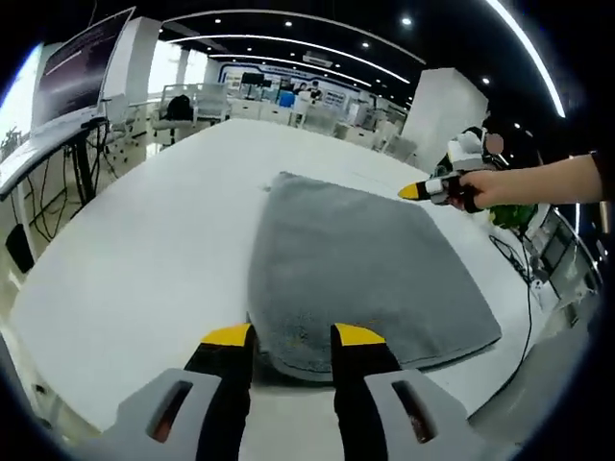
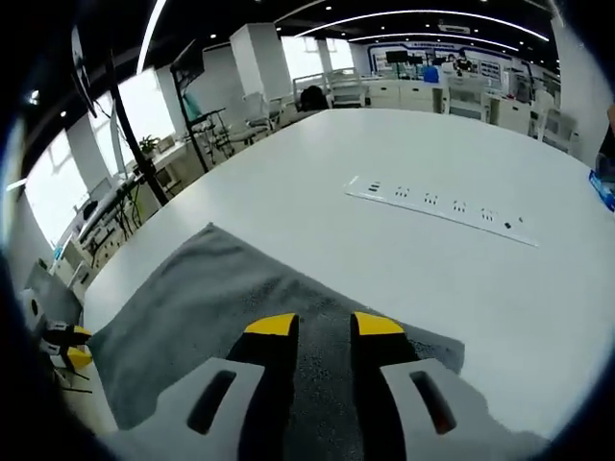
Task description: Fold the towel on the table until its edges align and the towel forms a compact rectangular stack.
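While the grey terry towel (image 1: 360, 269) lies flat on the smooth white bench (image 1: 144, 250), left gripper (image 1: 293, 336) sits at its rounded near edge, yellow-tipped fingers spread; right gripper (image 2: 325, 327) over the towel's corner, fingers spread, nothing pinched.

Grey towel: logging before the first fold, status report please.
Left gripper open at near edge of grey terry towel. Right gripper open over far edge. Towel flat, unfolded on white table. Nothing in the way.
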Demonstrator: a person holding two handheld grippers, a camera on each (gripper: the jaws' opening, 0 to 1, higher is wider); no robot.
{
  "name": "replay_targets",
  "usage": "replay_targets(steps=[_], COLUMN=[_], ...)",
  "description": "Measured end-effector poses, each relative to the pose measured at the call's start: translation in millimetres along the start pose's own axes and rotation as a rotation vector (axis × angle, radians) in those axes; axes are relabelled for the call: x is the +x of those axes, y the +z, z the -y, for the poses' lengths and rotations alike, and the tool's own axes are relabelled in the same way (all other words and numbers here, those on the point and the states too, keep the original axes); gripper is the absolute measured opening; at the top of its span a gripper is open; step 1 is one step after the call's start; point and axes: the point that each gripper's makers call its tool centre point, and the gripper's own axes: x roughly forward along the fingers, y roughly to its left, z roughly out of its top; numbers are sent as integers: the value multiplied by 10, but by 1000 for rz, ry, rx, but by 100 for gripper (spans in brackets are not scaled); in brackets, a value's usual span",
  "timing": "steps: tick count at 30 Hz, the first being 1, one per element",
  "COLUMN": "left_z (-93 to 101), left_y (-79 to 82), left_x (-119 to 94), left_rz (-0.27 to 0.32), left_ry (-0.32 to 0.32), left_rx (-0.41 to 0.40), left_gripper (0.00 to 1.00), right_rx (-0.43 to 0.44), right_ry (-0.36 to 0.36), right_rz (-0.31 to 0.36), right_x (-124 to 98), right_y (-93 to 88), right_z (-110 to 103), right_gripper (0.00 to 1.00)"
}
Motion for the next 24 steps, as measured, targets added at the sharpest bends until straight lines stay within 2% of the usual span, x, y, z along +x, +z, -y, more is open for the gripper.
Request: replay_targets(steps=[5, 8, 12, 13, 15, 16, 20, 24], left_z=[220, 304, 313, 259, 248, 273, 451, 767], left_y=[80, 107, 160, 173, 161, 164, 171, 142], left_x=[51, 69, 70, 53, 64, 54, 87, 145], left_rz=[25, 26, 28, 24, 17, 20, 34, 20], left_ry=[-12, -2, 52, 102, 123, 125, 68, -5], left_rx=[110, 134, 180, 186, 178, 173, 163, 205], left_gripper=[48, 53, 65, 72, 81, 83, 80, 78], right_rx=[13, 24, 41, 46, 72, 79, 83, 98], right_ry=[-13, -18, -28, -30, -33, -35, -42, -52], right_rz=[3, 4, 11, 13, 18, 22, 25, 30], right_x=[-131, -193, -288, -307, -345, -360, -434, -517], right_y=[-61, -88, -113, -118, -135, -140, -186, -222], right_z=[84, 134, 244, 258, 304, 321, 414, 535], right_gripper=[21, 21, 21, 21, 21, 21, 21, 21])
